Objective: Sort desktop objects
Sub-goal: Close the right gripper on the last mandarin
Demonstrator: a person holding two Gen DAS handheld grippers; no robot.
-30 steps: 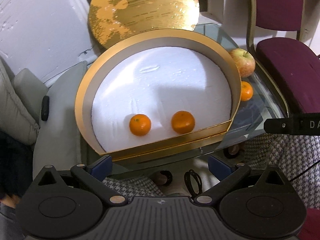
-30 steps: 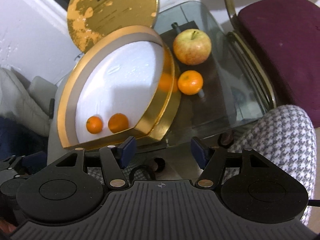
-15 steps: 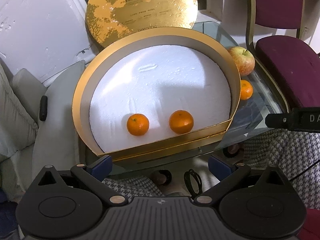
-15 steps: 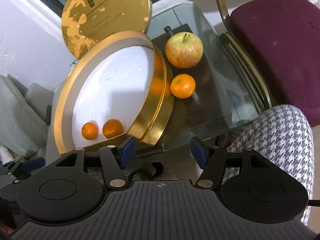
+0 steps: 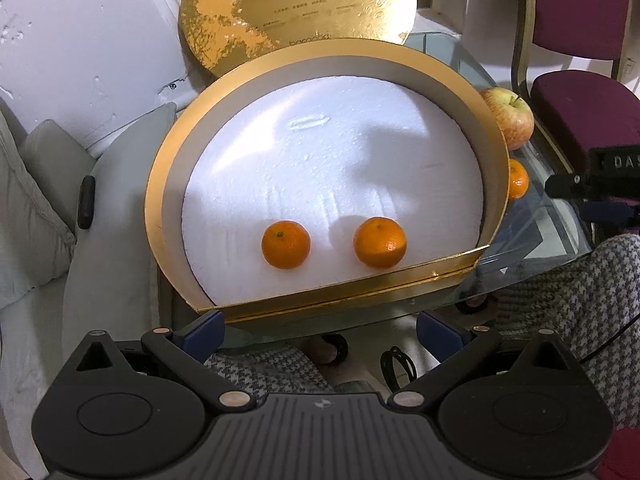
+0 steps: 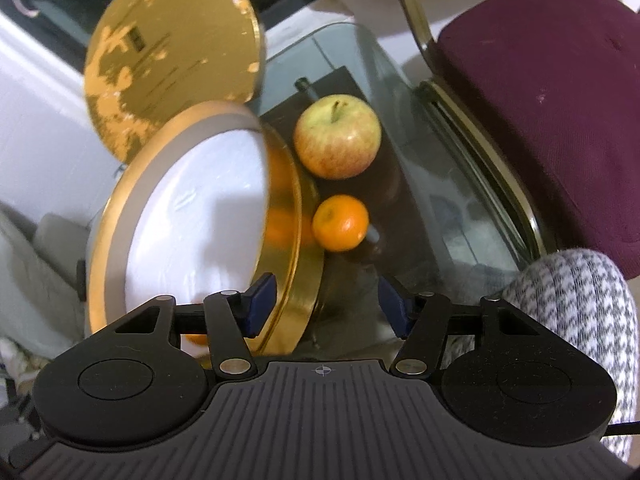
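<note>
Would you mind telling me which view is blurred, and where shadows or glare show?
Right wrist view: motion-smeared, especially the gold box rim and lid. Left wrist view: sharp, with shadows across the white foam, beside each tangerine, and glints on the lid.

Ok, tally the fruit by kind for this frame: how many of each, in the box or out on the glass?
Oranges: 3, two on the white foam in the gold box, one on the glass table beside it.
Apples: 1, on the table.
Total: 4 fruits.
</note>
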